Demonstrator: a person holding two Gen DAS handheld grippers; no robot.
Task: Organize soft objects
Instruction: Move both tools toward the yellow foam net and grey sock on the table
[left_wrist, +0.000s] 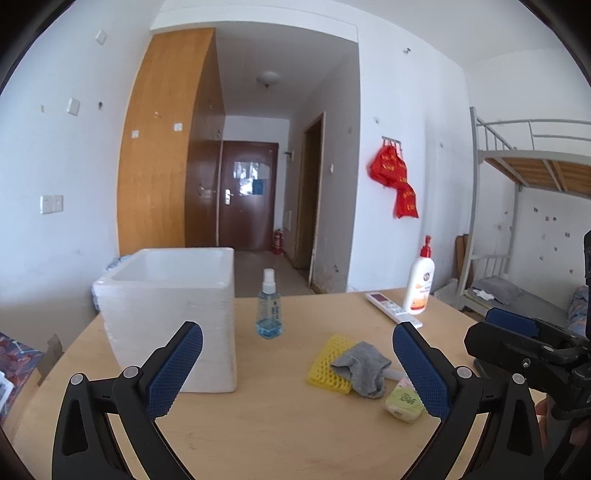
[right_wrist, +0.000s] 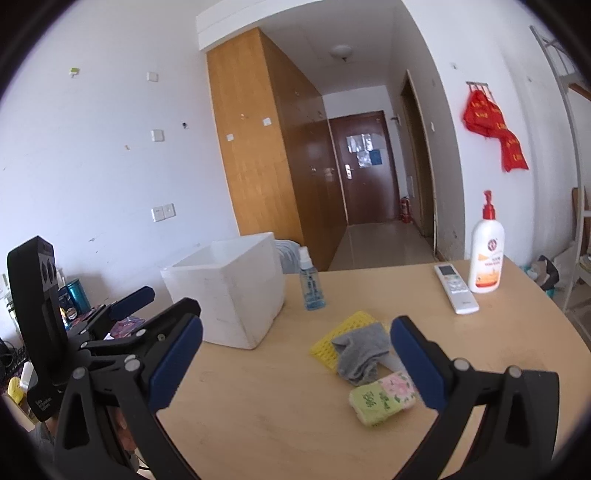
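The left gripper is hovering low over the near edge of the counter, its jaws standing wide apart with nothing between them; the finger pads are blue and finely knurled, set on black plastic arms. The right gripper is hanging level beside it in much the same pose, jaws likewise spread and holding nothing, pointing across the counter.

Just ahead of both, the soft things are lying together near the middle of the pale wooden counter. A limp grey sock is draping over a yellow mesh pad with an open, netted texture. Touching the sock's near side, a small green packet with a pink floral print is sitting, squashy and rounded.

To the left, a white foam box is standing open-topped, thick-walled and slightly grainy. Beside it a clear spray bottle with blue liquid is standing upright. Farther back on the right, a white remote is lying flat next to a white pump bottle with a red top.
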